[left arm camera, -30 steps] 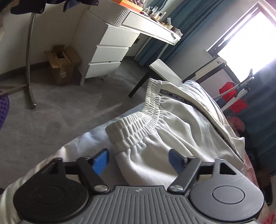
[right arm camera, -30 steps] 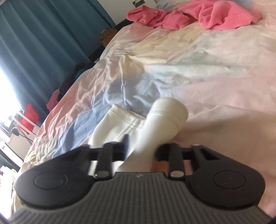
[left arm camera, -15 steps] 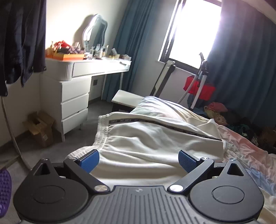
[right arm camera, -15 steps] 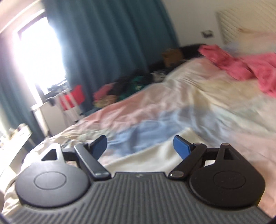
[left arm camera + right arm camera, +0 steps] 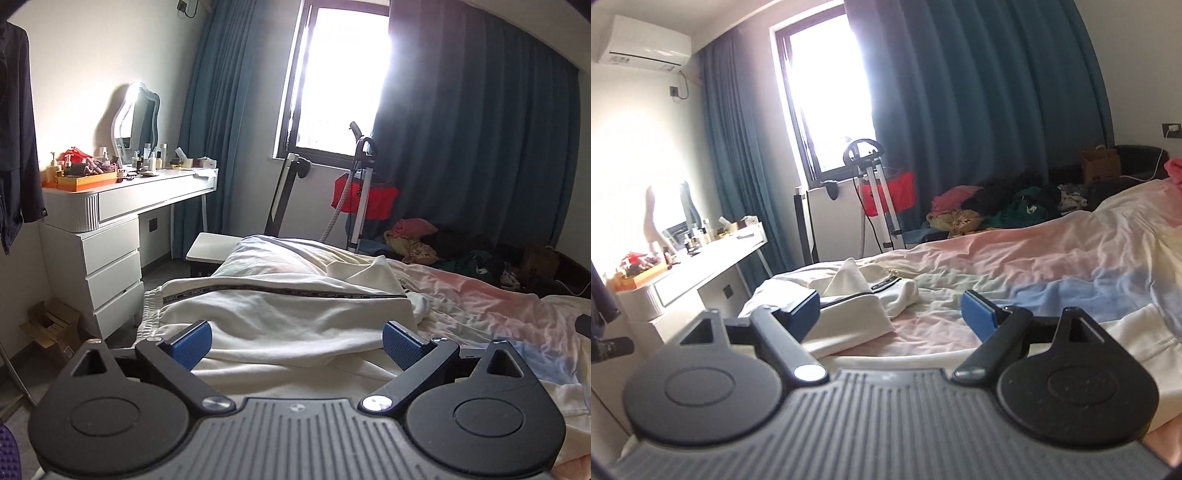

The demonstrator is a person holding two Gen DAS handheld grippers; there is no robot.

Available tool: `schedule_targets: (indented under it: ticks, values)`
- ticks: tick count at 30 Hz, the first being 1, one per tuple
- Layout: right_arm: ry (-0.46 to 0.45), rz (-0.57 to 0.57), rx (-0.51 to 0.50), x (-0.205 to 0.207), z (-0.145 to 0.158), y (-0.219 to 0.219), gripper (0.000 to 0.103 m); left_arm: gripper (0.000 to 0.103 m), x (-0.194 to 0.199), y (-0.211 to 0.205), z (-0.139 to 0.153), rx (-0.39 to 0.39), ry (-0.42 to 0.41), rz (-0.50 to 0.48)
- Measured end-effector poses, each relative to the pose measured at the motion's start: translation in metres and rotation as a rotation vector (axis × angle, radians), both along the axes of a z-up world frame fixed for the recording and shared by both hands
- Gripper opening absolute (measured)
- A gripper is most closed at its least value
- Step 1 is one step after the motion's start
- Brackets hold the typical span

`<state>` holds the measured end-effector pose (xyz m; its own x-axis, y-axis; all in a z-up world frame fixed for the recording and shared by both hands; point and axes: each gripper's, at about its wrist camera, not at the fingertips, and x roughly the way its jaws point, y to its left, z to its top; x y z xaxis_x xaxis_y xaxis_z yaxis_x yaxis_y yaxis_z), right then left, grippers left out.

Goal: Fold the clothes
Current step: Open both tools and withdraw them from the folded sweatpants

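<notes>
Folded white trousers (image 5: 280, 314) block the bed's near edge; bare sheet (image 5: 1052, 266) beyond offers passage.

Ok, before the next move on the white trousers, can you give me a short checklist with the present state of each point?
1. Left claw open and empty: ok, jaws spread wide, nothing between them.
2. Right claw open and empty: ok, jaws apart, no cloth pinched.
3. Trousers folded on the bed: ok, folded over with the waistband at the left end; whether the edges line up, cannot tell.
4. Trousers fully on the bed: cannot tell, the waistband lies near the edge.
5. Space beside the trousers for another fold: ok, bare sheet to the right.
6. Next garment within reach: cannot tell; a clothes pile lies beyond the bed.
</notes>
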<state>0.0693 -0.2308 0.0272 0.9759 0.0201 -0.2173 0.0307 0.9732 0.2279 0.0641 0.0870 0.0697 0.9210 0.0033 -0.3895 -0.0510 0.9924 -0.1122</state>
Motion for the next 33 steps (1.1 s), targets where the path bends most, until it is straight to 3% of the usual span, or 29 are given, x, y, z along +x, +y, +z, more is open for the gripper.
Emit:
schedule_targets:
  ticks: [9,13,16,20,26,29,33]
  values:
    - [-0.011,-0.022,-0.027,-0.006,-0.014,-0.002,0.085,0.100,0.004,-0.013,-0.021,-0.019,0.009,-0.003]
    - [0.006,-0.086,-0.002,-0.003,-0.025,-0.010,0.085,0.097,0.034,-0.033,-0.037,-0.041,0.027,-0.120]
    - [0.035,-0.156,0.002,0.006,-0.035,-0.016,0.085,0.096,0.074,-0.063,-0.049,-0.015,0.055,-0.177]
    - [0.064,-0.192,0.048,0.019,-0.052,-0.025,0.085,0.093,0.137,-0.117,-0.068,0.123,0.063,-0.241]
    - [0.104,-0.240,0.122,0.038,-0.076,-0.038,0.085,0.087,0.239,-0.195,-0.109,0.265,0.087,-0.278]
    - [0.125,-0.265,0.159,0.048,-0.088,-0.045,0.085,0.080,0.290,-0.231,-0.134,0.298,0.119,-0.282]
    - [0.152,-0.297,0.208,0.060,-0.104,-0.054,0.085,0.078,0.346,-0.273,-0.156,0.317,0.106,-0.300]
